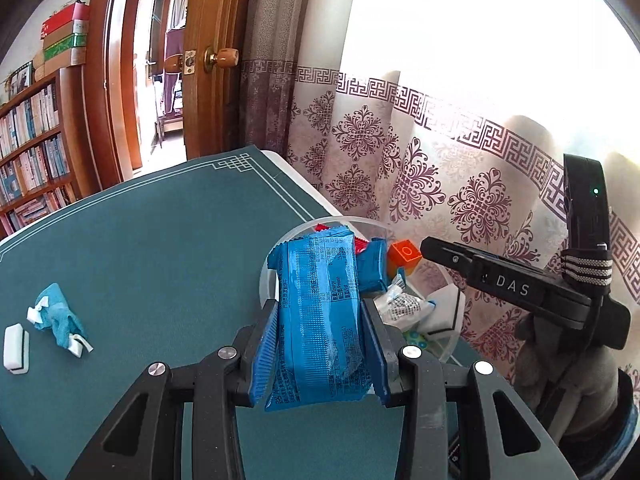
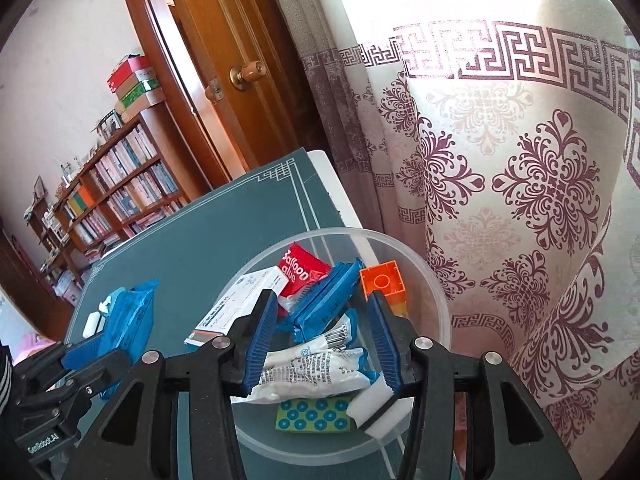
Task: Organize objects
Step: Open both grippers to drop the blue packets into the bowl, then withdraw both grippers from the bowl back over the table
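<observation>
While the blue snack packet (image 1: 316,320) is clamped between the blue pads of the left gripper (image 1: 316,354), it is seen in the left wrist view to be held above the green table mat (image 1: 140,248), just short of the clear plastic bowl (image 1: 450,350). Left on the mat, well apart from the bowl, are a crumpled blue wrapper (image 1: 60,320) and a white eraser (image 1: 16,346) beside it. An orange block (image 1: 405,257) shows inside the bowl.

From the right wrist view, the right gripper (image 2: 326,346) is seen with its jaws apart and nothing between them, poised over the bowl (image 2: 436,300), in which a red Balloon glue packet (image 2: 302,272), a white box (image 2: 244,304), another blue packet (image 2: 326,298) and a white sachet (image 2: 316,368) already lie.

For a clean drop, the packet should probably be carried fully past the rim before release, and the free gripper drawn aside so that no collision is risked.
</observation>
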A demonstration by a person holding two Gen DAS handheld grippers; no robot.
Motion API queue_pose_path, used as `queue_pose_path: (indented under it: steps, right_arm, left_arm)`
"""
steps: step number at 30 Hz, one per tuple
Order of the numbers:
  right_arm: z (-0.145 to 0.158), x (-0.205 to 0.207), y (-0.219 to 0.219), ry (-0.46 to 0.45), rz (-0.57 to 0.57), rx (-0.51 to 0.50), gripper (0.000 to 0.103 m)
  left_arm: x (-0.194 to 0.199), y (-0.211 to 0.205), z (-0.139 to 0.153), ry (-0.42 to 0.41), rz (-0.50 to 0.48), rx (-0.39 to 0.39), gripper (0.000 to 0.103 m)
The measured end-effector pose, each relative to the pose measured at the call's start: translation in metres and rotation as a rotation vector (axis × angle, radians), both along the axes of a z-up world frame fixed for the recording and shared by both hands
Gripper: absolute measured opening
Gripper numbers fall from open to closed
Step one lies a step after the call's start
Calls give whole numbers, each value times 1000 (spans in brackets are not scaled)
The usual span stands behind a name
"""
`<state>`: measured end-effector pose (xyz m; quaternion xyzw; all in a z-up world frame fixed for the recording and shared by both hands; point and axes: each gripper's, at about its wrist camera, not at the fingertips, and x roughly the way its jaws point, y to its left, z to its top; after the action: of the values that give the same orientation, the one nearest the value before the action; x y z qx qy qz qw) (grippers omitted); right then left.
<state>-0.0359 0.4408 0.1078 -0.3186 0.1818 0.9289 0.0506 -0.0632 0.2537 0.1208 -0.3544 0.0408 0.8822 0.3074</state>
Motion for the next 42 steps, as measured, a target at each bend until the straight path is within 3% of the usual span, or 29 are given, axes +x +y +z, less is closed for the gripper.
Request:
queue_pose_path:
  steps: [5,15,17,19,24,31,42]
  right_arm:
    - [-1,9,13,12,-32,-10,49]
    - [-12,15,31,-7,-74,-2,49]
    - [-14,14,32,-10,-76,-8,49]
    - [-16,14,34,-13,-80,-13,49]
    - [-19,11,29,-14,-72,-13,49]
    - [-19,9,15,-26,-49,-3,49]
    - [3,17,-28,14,3,65,51]
  left_arm:
    - [-14,27,-4,-46,-40,35,42]
    - [-38,77,-13,-64,-106,26,43]
    - [-40,80,-14,-66,-103,26,51]
    - [-41,76,-14,-52,-70,32,75]
    - [-41,58,-9,-25,-24,52,76]
    - [-38,36,-2,29,44,32,96]
    - [-32,-14,-3,38,135,48,102]
